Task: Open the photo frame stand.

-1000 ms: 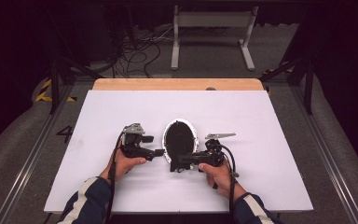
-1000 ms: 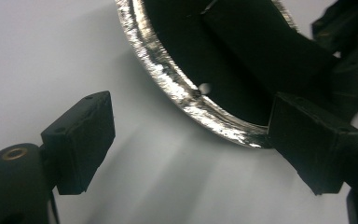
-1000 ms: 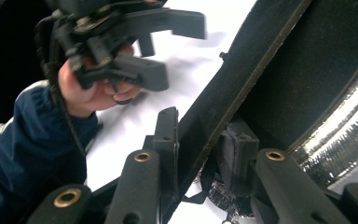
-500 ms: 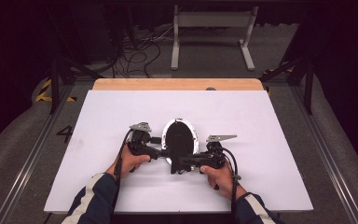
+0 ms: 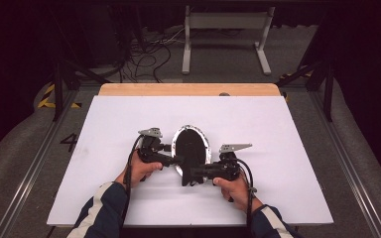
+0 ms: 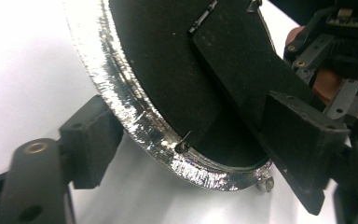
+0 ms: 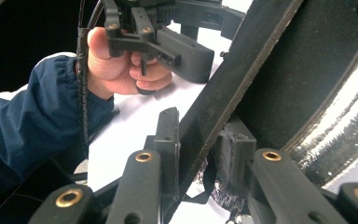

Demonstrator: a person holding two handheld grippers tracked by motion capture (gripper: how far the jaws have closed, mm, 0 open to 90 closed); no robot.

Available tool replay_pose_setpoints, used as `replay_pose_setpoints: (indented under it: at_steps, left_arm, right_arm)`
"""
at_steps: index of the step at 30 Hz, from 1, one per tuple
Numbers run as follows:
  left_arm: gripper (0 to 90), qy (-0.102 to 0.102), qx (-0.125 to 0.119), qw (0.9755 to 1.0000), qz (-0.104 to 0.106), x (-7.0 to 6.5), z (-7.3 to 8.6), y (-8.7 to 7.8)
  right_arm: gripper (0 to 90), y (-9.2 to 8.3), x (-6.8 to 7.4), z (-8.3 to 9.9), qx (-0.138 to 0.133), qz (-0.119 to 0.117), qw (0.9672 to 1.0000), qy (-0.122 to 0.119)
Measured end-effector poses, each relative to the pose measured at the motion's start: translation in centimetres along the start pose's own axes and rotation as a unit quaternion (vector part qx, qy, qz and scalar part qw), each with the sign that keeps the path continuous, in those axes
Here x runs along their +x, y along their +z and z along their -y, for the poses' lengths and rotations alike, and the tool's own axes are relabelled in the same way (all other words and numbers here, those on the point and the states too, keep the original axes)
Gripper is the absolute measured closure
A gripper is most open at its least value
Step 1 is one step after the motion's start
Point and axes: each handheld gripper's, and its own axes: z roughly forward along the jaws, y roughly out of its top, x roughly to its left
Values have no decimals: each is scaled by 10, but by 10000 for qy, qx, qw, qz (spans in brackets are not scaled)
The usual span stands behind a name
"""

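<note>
Black-backed oval frame (image 5: pixel 192 151): right gripper (image 5: pixel 194 173) clamps its stand strut (image 7: pixel 223 88); left gripper (image 5: pixel 177 159), jaws closing around the silver rim, must pinch next.

The oval frame (image 6: pixel 135 116) has a glittery, rough silver rim and a matt black back, perhaps felt; the tabletop (image 5: pixel 287 148) is smooth matt white.

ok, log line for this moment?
left claw: jaws just closing, frame rim between | right claw: shut on stand strut
</note>
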Motion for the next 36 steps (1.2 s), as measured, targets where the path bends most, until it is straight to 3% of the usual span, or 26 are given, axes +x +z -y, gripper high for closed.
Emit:
replay_pose_setpoints:
  at_steps: [8, 11, 16, 17, 24, 25, 27, 29, 32, 36]
  left_arm:
    - [418, 147, -302, 9993, -136, -5, -3, -12]
    - [522, 352, -404, 9977, -422, -11, -6, -17]
    - [604, 561, -544, 9957, -507, -16, -8, -23]
    - [618, 514, -610, 9955, -507, -18, -8, -24]
    - [701, 929, -788, 9881, -939, -35, -15, -33]
    - [707, 929, -788, 9881, -939, -35, -15, -33]
    - [713, 1147, -769, 9832, -1196, -46, -17, -33]
    - [716, 1215, -773, 9811, -1291, -49, -16, -34]
    - [729, 1153, -855, 9823, -1203, -49, -14, -35]
    - [708, 931, -1021, 9882, -667, -40, -10, -37]
  right_arm:
    - [774, -2, 3, -1, -20, 22, 10000, -40]
    - [794, -3, 4, -2, -48, 47, 10000, -58]
    - [803, -5, 6, -3, -46, 98, 9999, -95]
    - [803, -5, 6, -3, -42, 106, 9999, -93]
    - [808, -9, 5, -7, -136, 274, 9995, -37]
    - [808, -9, 5, -7, -136, 274, 9995, -37]
    - [800, -10, 5, -7, -155, 306, 9994, 5]
    - [796, -10, 5, -7, -133, 326, 9994, 1]
    - [791, -11, 5, -8, -124, 330, 9994, -4]
    - [791, -11, 6, -7, -72, 315, 9995, -56]
